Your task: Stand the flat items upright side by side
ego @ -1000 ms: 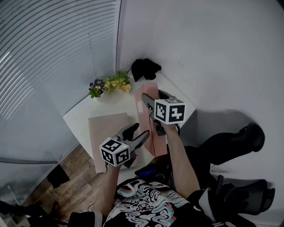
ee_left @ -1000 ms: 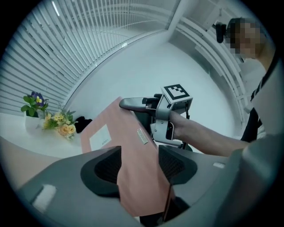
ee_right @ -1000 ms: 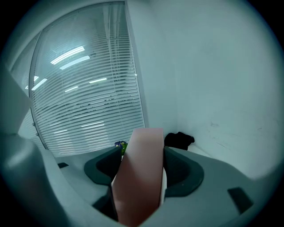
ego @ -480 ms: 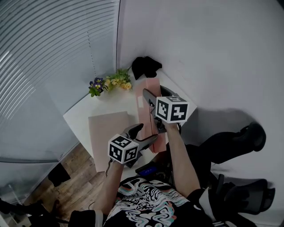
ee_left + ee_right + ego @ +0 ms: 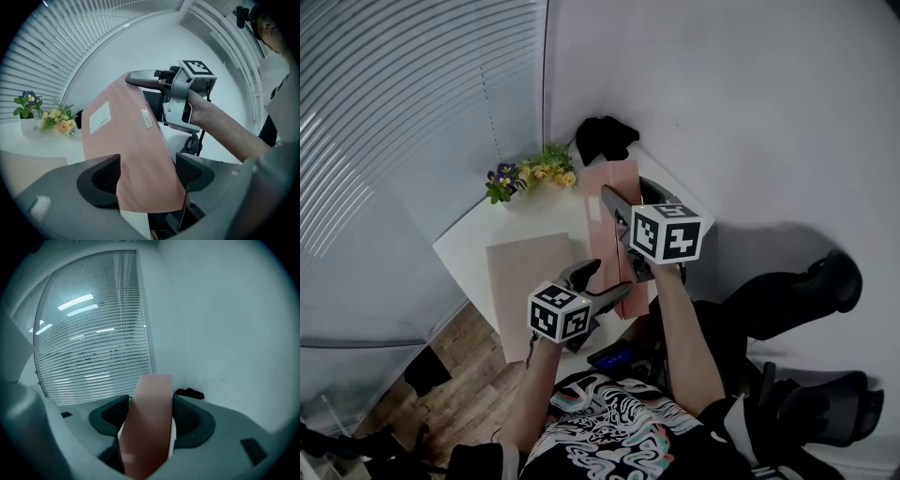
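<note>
Left gripper [image 5: 147, 173] first: its fingers [image 5: 101, 178] are spread wide and have just been opening. The lower end of the upright folder [image 5: 136, 154] sits in the gap between them. The pink sheet runs up and away from the pads, and I can see a sliver of daylight between its edge and the right-hand pad, so nothing is being squeezed there. On the left-hand side the folder's edge overlaps the pad, and I can't say whether it touches.

Over to the right gripper [image 5: 149, 416]. Its fingers [image 5: 192, 420] are pinching that same folder, one pad on each face, and the sheet rises straight out ahead of the fingertips. From the left gripper view those fingers clamp the folder's top edge, above its white label [image 5: 100, 117] and a small metal strip [image 5: 146, 118].

From the head view, the folder stands on its edge on the white desk [image 5: 478, 244], between the two sets of fingers. It leans a little rather than standing dead vertical. The flat folder [image 5: 530, 281] lies face down on the desk, off to the left of the left fingers and clear of them. Beyond both fingertips, at the far side of the desk, are the flowers [image 5: 530, 176] and a black object [image 5: 605, 139] in the corner.
</note>
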Motion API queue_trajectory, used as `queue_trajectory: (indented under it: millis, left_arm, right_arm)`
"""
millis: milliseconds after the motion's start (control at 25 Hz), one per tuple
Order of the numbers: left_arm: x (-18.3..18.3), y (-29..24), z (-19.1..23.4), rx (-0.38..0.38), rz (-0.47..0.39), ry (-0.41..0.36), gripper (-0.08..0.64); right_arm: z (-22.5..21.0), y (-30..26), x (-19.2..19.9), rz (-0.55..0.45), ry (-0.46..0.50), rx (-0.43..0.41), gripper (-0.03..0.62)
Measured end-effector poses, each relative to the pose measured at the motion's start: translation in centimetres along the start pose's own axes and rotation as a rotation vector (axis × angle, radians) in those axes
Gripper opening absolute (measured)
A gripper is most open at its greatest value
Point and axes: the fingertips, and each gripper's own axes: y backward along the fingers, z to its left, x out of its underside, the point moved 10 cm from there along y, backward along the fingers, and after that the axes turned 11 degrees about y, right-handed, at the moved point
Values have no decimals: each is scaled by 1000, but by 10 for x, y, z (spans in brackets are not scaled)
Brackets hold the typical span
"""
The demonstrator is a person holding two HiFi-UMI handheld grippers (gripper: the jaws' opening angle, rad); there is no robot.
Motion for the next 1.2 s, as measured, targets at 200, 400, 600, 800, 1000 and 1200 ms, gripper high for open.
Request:
queue_trajectory:
  millis: [200,400,600,800,1000,1200]
  left_arm:
    - [4,3,4,4,15,-7,370]
    - [7,5,11,-23,44,-41,368]
    - [15,1,19,-42,84,-79,367]
    - [26,-6,27,-40,128,-121,367]
    - [38,-14,30,-37,170,-120,362]
    - [39,-17,37,-52,164,-161,345]
  right_arm:
    - [5,13,-2,-15,-1,11,295]
    - [10,28,-2,-38,-7,22,294]
    - [19,48,4,-50,2,44,291]
    - [25,69,21,-64,0,85,291]
    - [34,90,41,-68,13,107,290]
    - [40,101,66,-30,38,103,287]
